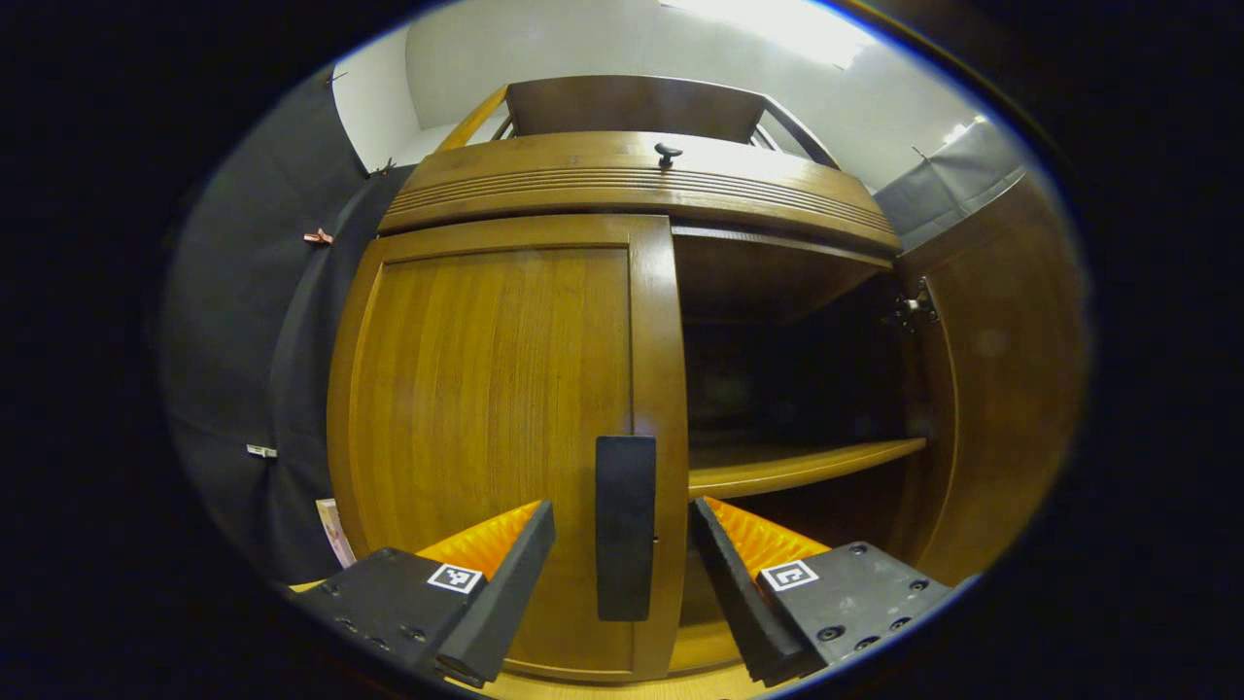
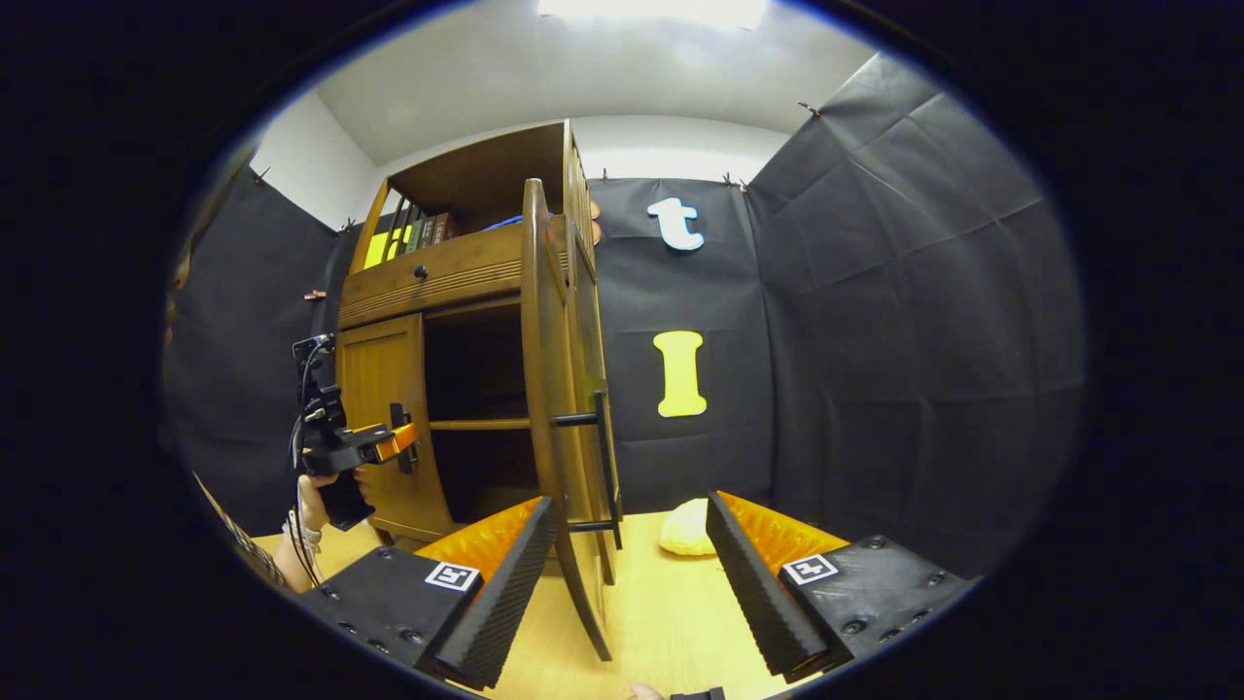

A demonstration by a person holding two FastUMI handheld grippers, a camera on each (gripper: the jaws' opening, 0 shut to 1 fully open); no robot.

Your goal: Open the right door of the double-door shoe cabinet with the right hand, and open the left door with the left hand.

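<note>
I am holding the left gripper [image 1: 622,574] with its fingers spread on both sides of the dark handle [image 1: 625,525] of the closed left door [image 1: 496,428], not touching it. The right door [image 2: 544,389] is standing wide open, and the right gripper [image 2: 630,574] is waiting released near its handle [image 2: 604,457].

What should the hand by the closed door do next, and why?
Probably ease the left gripper forward and close it on the left door's handle. The right door already stands open, the left door is shut, and the open jaws frame the handle without clearly touching it.
</note>
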